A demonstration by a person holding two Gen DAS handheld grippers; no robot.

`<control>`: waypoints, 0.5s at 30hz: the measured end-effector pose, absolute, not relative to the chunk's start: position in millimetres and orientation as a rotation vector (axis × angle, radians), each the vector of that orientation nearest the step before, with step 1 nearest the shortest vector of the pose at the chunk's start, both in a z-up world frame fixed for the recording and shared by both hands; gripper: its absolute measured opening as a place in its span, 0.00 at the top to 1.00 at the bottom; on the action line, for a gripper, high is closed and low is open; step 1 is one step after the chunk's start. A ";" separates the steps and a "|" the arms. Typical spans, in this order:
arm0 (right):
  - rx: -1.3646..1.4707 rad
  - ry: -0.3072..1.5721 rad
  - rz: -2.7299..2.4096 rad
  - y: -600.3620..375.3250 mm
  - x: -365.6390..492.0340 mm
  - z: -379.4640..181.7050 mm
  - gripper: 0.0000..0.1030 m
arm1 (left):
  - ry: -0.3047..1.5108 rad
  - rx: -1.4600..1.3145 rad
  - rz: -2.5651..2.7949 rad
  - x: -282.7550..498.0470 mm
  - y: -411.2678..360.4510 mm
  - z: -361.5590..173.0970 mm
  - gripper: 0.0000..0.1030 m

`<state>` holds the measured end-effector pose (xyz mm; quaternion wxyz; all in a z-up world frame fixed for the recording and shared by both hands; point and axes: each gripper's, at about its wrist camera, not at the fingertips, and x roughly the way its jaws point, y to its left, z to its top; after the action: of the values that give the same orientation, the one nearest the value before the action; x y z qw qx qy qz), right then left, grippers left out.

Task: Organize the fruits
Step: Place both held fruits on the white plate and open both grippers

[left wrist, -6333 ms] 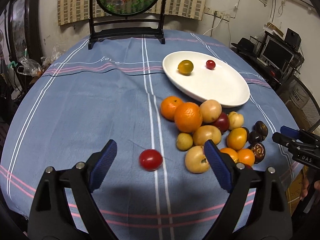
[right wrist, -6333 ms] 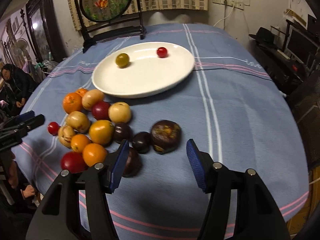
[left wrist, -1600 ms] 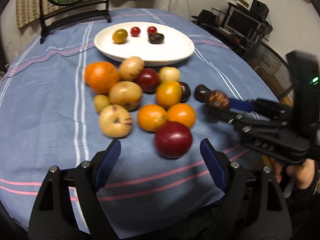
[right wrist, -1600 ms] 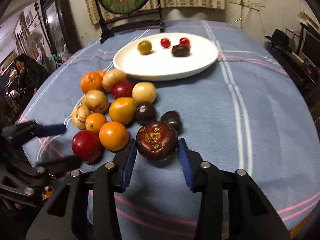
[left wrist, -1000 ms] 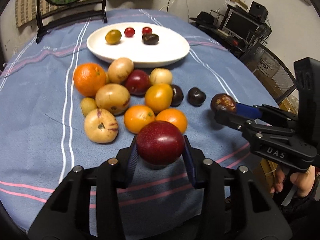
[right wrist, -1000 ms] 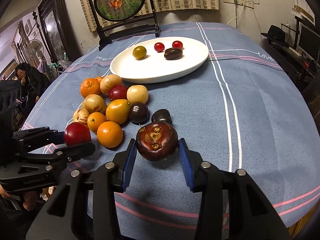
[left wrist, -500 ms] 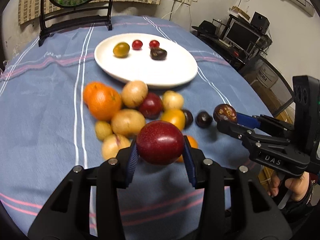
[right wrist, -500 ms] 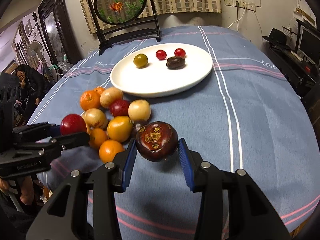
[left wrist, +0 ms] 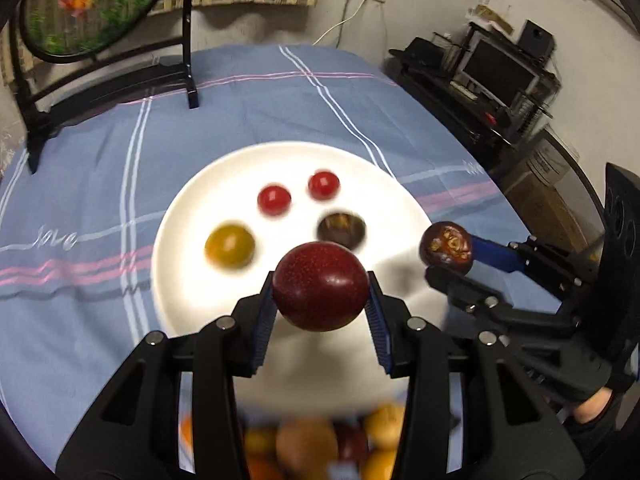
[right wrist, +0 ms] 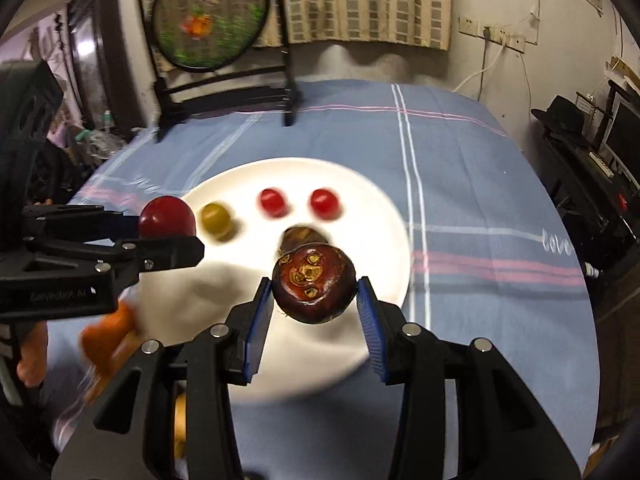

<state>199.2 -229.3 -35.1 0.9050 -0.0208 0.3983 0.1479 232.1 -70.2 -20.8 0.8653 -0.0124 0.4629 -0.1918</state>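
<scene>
**Two fruits carried over the plate at once**

The dark red plum (left wrist: pixel 320 286) is clamped between the pads of the left gripper (left wrist: pixel 320 300), narrowly parted to the fruit's width, and hangs over the near half of the white plate (left wrist: pixel 184 216). Beside it, at about three o'clock, the right gripper (right wrist: pixel 314 294) pinches a brown-purple mangosteen (right wrist: pixel 313 284) the same way, above the plate's near right part.

On the plate lie four pieces: two cherry tomatoes (left wrist: pixel 274 199) toward twelve o'clock, a yellow-green fruit (left wrist: pixel 229 245) at nine, and a small dark fruit (left wrist: pixel 341 230) just beyond the plum.

Behind both grippers, at six o'clock, the unsorted heap of oranges and pale fruit (left wrist: pixel 320 444) waits, blurred, on the blue striped cloth of the table (left wrist: pixel 80 160).

This looks like the carrying step, close to delivery. Next, each gripper would need to sink toward a bare patch of plate and part gently, so neither round fruit rolls into its neighbours or off the rim.
</scene>
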 end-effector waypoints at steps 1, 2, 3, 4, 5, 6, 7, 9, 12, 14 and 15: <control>-0.042 0.841 0.298 -229.6 214.9 -40.3 0.58 | 0.985 -0.029 -0.392 249.3 -74.7 -26.1 0.58; -0.035 0.859 0.295 -230.3 228.0 -45.4 0.58 | 1.003 -0.034 -0.381 263.0 -78.3 -32.0 0.58; -0.028 0.871 0.293 -230.3 236.1 -48.0 0.58 | 1.022 -0.036 -0.374 274.7 -82.1 -38.6 0.58; -0.025 0.884 0.287 -230.5 245.2 -52.8 0.58 | 1.031 -0.035 -0.370 280.5 -83.6 -42.8 0.58; -0.023 0.892 0.282 -230.7 251.7 -56.5 0.58 | 1.042 -0.031 -0.361 287.9 -86.0 -47.9 0.58; -0.021 0.895 0.281 -231.0 255.5 -58.8 0.58 | 1.048 -0.030 -0.358 292.2 -87.2 -50.7 0.58; -0.018 0.896 0.283 -231.1 258.2 -60.8 0.58 | 1.056 -0.030 -0.360 296.6 -88.6 -54.6 0.58; -0.025 0.891 0.276 -231.8 262.0 -63.5 0.58 | 1.062 -0.032 -0.356 302.2 -88.8 -59.0 0.58; -0.022 0.880 0.268 -232.1 262.1 -64.1 0.57 | 1.075 -0.039 -0.343 309.0 -86.1 -61.6 0.51; -0.021 0.880 0.254 -235.7 260.5 -60.4 0.56 | 1.051 -0.068 -0.343 306.2 -79.7 -51.7 0.40; -0.016 0.880 0.254 -237.3 259.8 -57.8 0.56 | 1.034 -0.072 -0.347 301.9 -75.8 -43.8 0.40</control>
<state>259.8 -237.3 -57.8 0.8969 -0.0076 0.4248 0.1227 301.9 -75.8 -43.8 0.8542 -0.0341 0.4918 -0.1651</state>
